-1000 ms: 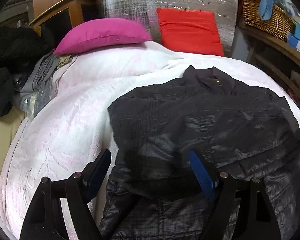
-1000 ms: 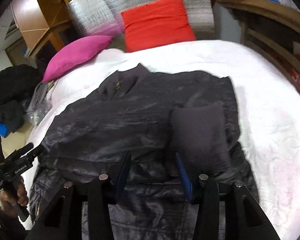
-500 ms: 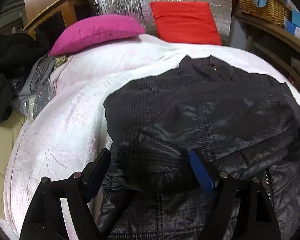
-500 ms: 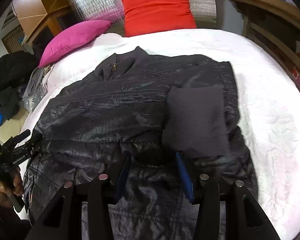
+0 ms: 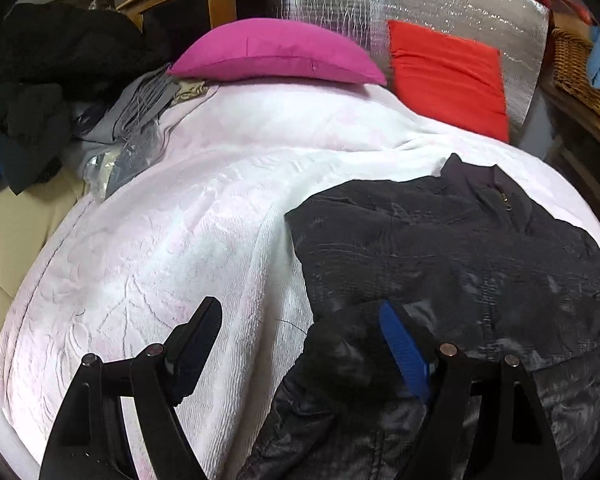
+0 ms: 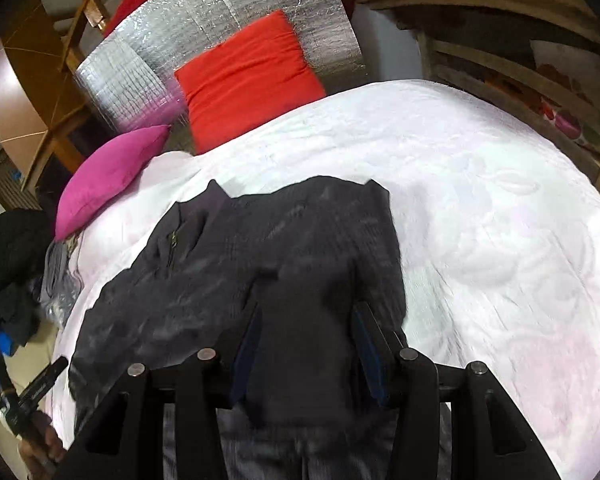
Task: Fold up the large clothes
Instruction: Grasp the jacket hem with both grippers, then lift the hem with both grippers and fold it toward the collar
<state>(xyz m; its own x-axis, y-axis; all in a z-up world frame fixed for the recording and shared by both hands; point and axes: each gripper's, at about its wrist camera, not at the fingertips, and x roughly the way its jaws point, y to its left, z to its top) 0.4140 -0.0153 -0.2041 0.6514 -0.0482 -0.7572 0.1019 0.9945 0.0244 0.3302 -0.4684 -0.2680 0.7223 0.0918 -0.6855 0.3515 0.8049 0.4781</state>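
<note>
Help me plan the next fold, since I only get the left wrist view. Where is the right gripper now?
Observer: The right gripper is open, with one finger on either side of the matte grey sleeve that is folded in over the jacket. I cannot tell whether it touches the cloth.
Operator: Does the jacket's right side hang off the bed?
Observer: No. A broad stretch of bare white bedspread lies beyond the jacket's right edge.
</note>
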